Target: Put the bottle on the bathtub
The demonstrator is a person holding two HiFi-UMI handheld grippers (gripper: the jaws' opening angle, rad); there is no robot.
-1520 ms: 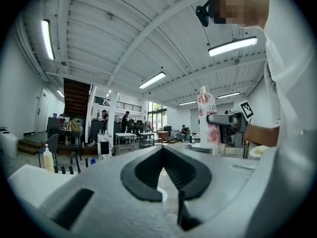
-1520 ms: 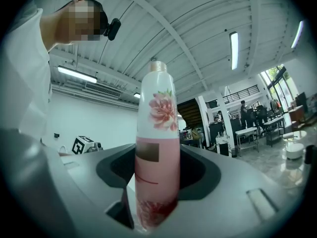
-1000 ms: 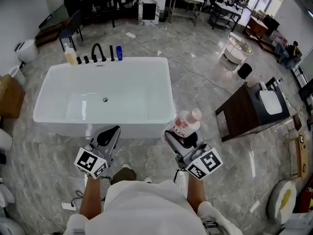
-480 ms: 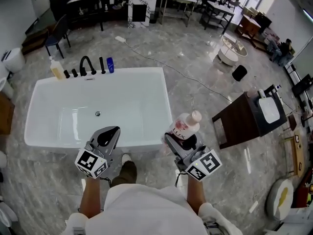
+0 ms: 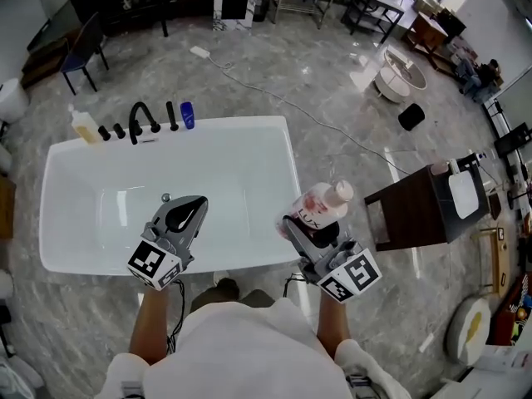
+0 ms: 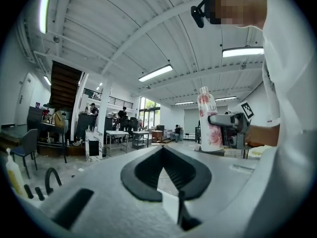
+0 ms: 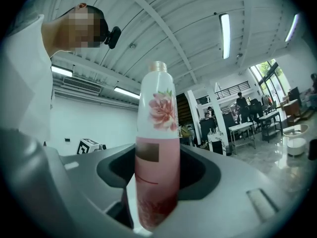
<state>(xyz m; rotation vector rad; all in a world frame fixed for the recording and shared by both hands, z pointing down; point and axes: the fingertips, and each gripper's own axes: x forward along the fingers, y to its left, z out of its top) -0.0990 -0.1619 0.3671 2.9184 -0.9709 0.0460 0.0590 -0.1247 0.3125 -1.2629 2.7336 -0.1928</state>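
The bottle (image 5: 321, 208) is white on top with a pink flower print, pink below, and has a pale cap. My right gripper (image 5: 311, 223) is shut on its lower body and holds it upright in the right gripper view (image 7: 157, 152). It hangs just right of the white bathtub's (image 5: 293, 166) front right corner, above the marble floor. My left gripper (image 5: 194, 205) hovers over the tub's basin near the front rim, jaws shut with nothing between them. In the left gripper view the jaw tips meet (image 6: 161, 150), and the bottle (image 6: 208, 119) shows off to the right.
A black faucet (image 5: 141, 120), a small blue bottle (image 5: 188, 115) and a yellowish bottle (image 5: 83, 126) stand on the tub's far rim. A dark wooden cabinet (image 5: 416, 216) with a white basin stands to the right. A cable (image 5: 274, 98) runs across the floor behind the tub.
The person has stepped up to the tub. Both grippers have moved forward: the left now over the basin, the right with the bottle beside the front right corner.
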